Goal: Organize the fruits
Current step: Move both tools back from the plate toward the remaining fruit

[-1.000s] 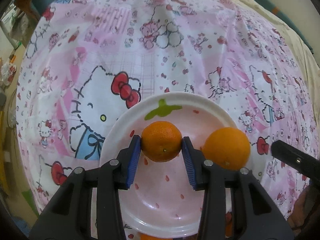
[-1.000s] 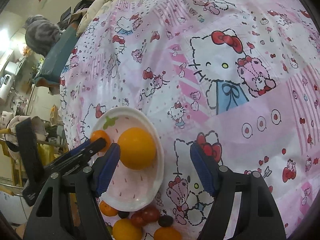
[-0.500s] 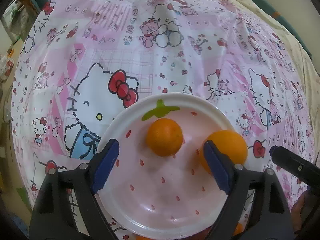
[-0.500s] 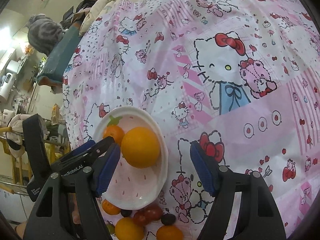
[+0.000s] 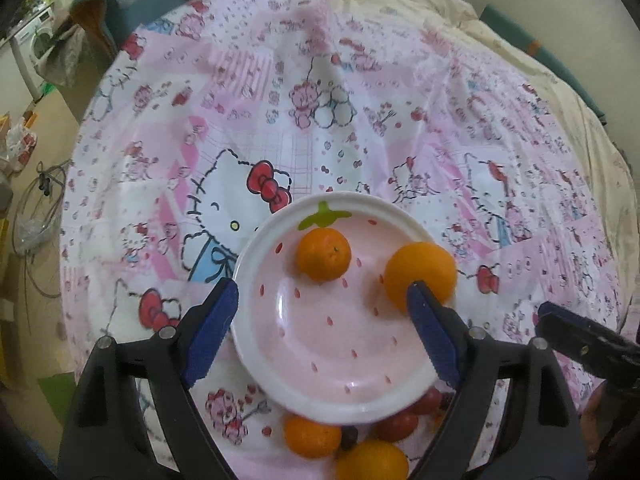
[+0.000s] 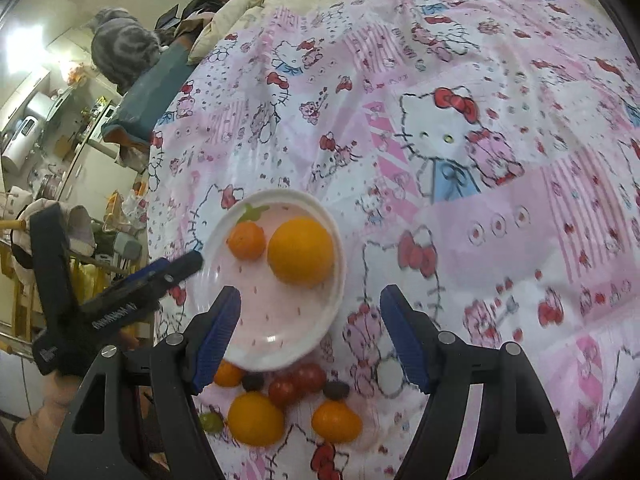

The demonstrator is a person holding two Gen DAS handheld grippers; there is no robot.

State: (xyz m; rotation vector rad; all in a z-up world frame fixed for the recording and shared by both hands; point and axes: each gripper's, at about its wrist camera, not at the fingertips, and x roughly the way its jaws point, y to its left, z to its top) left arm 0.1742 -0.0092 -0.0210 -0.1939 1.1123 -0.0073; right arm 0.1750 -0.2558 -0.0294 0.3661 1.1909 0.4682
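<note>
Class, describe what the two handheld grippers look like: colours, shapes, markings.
Both the left gripper and right gripper have black angular plastic fingers with silver screws and blue ribbed pads. White lettering, too blurred to read, marks the left gripper's body.

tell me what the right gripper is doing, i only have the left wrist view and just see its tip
Observer: The right gripper is open and empty, close to the near side of the plate.
Operator: any loose fruit i can't see from here
Observer: Yes, a green grape lies on the cloth, just left of the loose orange in front of the plate.
Operator: anything else around
Observer: A grey striped cat sits beyond the far left edge of the cloth.
</note>
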